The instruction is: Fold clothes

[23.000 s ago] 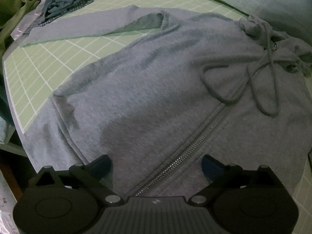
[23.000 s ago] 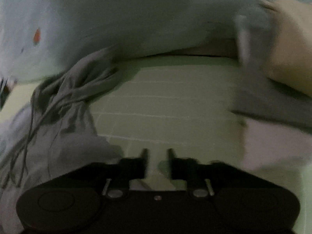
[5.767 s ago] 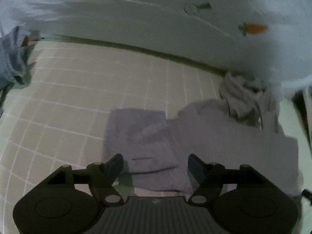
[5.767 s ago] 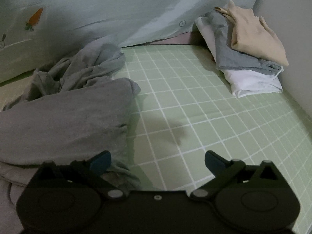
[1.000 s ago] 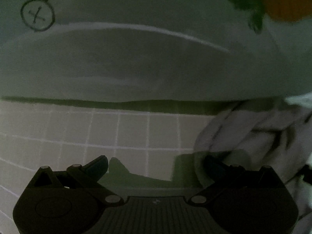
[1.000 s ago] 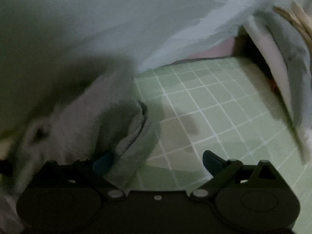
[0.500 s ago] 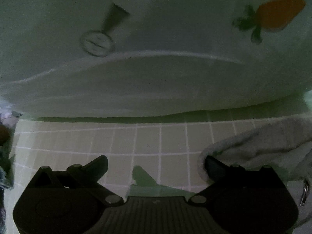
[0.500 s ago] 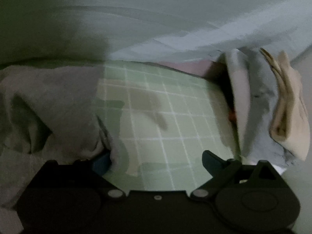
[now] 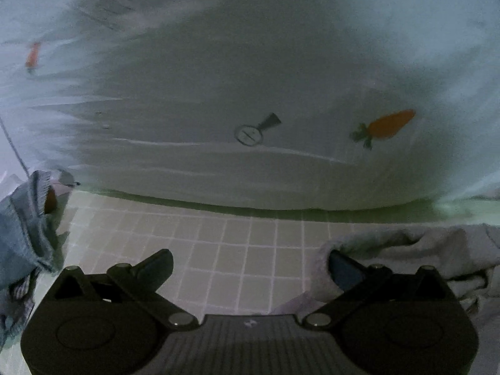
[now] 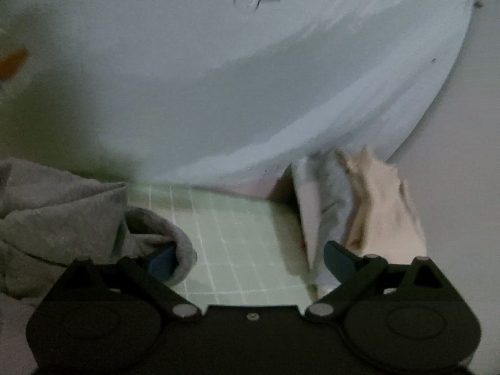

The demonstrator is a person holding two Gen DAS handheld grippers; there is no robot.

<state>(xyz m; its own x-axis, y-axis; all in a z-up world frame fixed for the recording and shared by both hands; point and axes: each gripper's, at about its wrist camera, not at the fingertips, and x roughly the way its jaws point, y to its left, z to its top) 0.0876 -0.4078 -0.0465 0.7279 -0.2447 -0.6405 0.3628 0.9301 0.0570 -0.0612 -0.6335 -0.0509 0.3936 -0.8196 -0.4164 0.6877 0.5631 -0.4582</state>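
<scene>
The grey hoodie [image 9: 415,250] lies bunched on the green checked mat, at the lower right of the left wrist view and the lower left of the right wrist view [image 10: 62,218]. My left gripper [image 9: 250,265] is open, its right finger against the hoodie's left edge. My right gripper [image 10: 250,257] is open, its left finger tucked into a rolled fold of the hoodie's right edge. Neither gripper is closed on the cloth.
A pale blue quilt [image 9: 250,93] with carrot prints rises just behind the mat [image 9: 243,250]. A blue-grey garment [image 9: 28,228] lies at the left. A stack of folded clothes [image 10: 359,212] stands at the right near a wall.
Both grippers have pulled back and tilted up from the quilt's foot. More mat shows in the left view. The folded stack now sits closer to my right gripper.
</scene>
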